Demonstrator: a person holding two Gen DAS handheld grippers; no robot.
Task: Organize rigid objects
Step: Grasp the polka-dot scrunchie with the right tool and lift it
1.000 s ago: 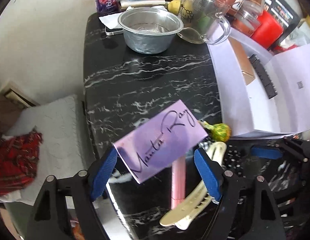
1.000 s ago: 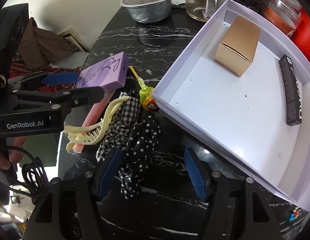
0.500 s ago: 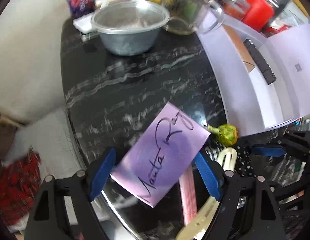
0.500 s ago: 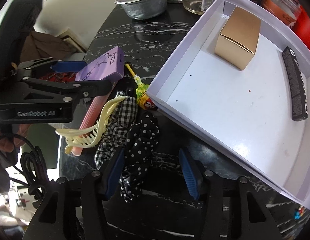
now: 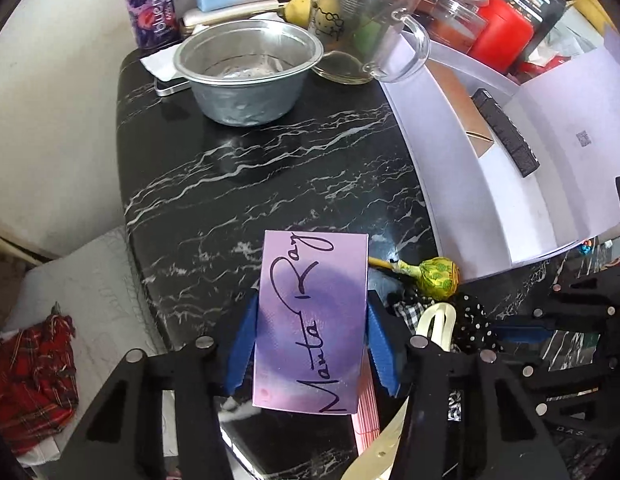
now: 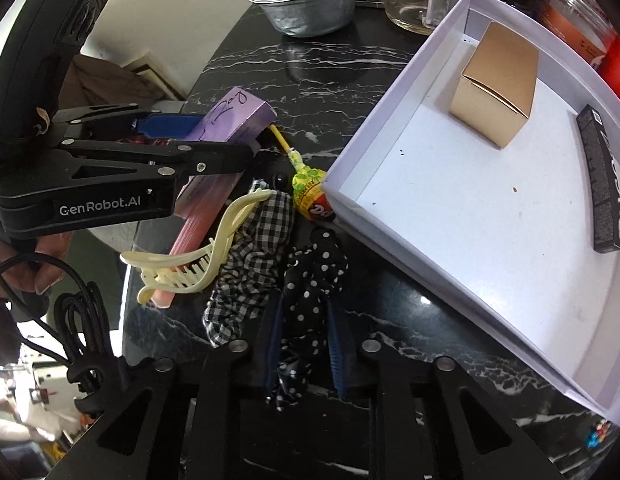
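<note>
My left gripper (image 5: 310,340) is shut on the purple "Manta Ray" box (image 5: 310,320), its blue pads on the box's two long sides; the box also shows in the right wrist view (image 6: 229,120). My right gripper (image 6: 305,344) is shut on the black polka-dot scrunchie (image 6: 314,272) on the black marble table (image 5: 249,176). A white tray (image 6: 490,216) at the right holds a tan box (image 6: 494,84) and a black bar-shaped box (image 6: 602,184). A lollipop (image 6: 310,192), a cream hair claw (image 6: 197,264), a pink flat item (image 6: 189,236) and a checked scrunchie (image 6: 249,256) lie by the tray's corner.
At the back stand a metal bowl (image 5: 249,72), a glass mug (image 5: 358,28), a purple can (image 5: 149,4), jars and a red container (image 5: 502,36). The table's left edge drops off toward a white cushion and red plaid cloth (image 5: 29,368).
My left gripper has closed onto the purple box, which has turned straight between the pads. My right gripper has closed onto the polka-dot scrunchie.
</note>
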